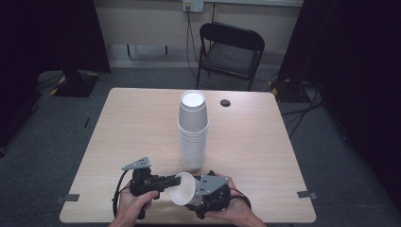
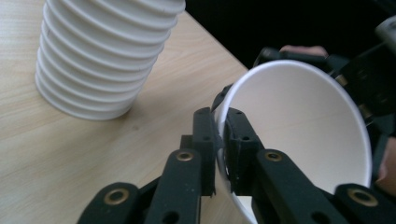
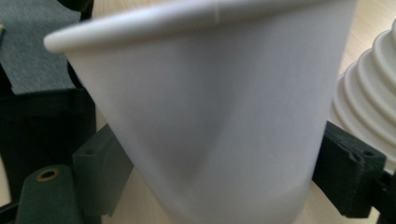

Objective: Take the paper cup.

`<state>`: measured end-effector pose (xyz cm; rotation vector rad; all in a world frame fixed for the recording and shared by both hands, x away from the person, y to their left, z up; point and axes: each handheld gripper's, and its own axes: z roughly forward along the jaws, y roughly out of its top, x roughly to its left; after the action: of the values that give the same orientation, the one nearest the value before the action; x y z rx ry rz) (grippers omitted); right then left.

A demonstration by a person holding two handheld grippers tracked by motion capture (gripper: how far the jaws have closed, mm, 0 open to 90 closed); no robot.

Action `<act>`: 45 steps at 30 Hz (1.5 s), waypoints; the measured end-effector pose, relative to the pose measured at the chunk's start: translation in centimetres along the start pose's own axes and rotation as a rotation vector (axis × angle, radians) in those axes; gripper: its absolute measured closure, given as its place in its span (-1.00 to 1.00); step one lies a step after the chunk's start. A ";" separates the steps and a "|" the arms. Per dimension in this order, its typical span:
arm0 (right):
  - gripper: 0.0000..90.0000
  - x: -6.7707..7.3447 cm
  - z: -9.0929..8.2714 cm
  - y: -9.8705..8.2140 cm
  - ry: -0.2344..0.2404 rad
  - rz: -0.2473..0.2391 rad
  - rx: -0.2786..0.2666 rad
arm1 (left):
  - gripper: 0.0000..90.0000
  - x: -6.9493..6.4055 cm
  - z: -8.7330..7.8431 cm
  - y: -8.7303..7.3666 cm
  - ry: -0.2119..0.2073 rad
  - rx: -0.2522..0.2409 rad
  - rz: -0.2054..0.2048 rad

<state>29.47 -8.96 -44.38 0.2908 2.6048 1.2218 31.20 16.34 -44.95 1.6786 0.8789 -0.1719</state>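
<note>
Low in the high view, just below the middle, a single white paper cup (image 1: 182,189) lies tilted on its side between the two tongs, its mouth turned toward the left. The left gripper (image 1: 166,182) has closed its jaws on the cup's rim, one jaw inside and one outside, as its own view shows (image 2: 223,154). The right gripper (image 1: 208,195) grips the cup's body, a jaw pressed on each side with the wall dented (image 3: 210,116). Just above them, at the centre, stands a tall stack of cups (image 1: 192,130) on the wooden table (image 1: 127,127). A black folding chair (image 1: 230,52) sits beyond the table's far edge.
</note>
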 end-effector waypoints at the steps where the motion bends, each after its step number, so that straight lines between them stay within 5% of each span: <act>1: -0.66 0.0 0.0 0.0 0.013 0.017 -0.007 | 0.74 0.0 0.0 0.0 0.008 -0.010 -0.001; 4: -0.65 0.0 0.2 -0.1 0.025 0.049 -0.016 | 0.68 0.0 -0.1 0.0 0.029 -0.024 0.015; 7: -0.66 0.1 0.3 -0.1 0.039 0.067 -0.026 | 0.83 -0.2 -0.1 0.0 0.020 -0.010 0.009; 17: -0.71 0.3 0.7 0.6 0.047 0.039 -0.016 | 0.89 -0.8 0.6 -0.1 0.046 0.030 0.029; 34: -0.67 0.2 0.6 0.5 0.047 0.084 -0.049 | 0.85 -1.0 0.6 -0.1 0.078 0.015 0.086; 45: -0.67 -0.2 -0.1 0.5 0.031 0.104 -0.062 | 0.43 -1.1 -0.5 0.2 0.082 -0.069 0.155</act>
<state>29.63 -8.76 -43.95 0.4034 2.6008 1.3493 30.35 16.28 -44.04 1.6909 0.8020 0.0327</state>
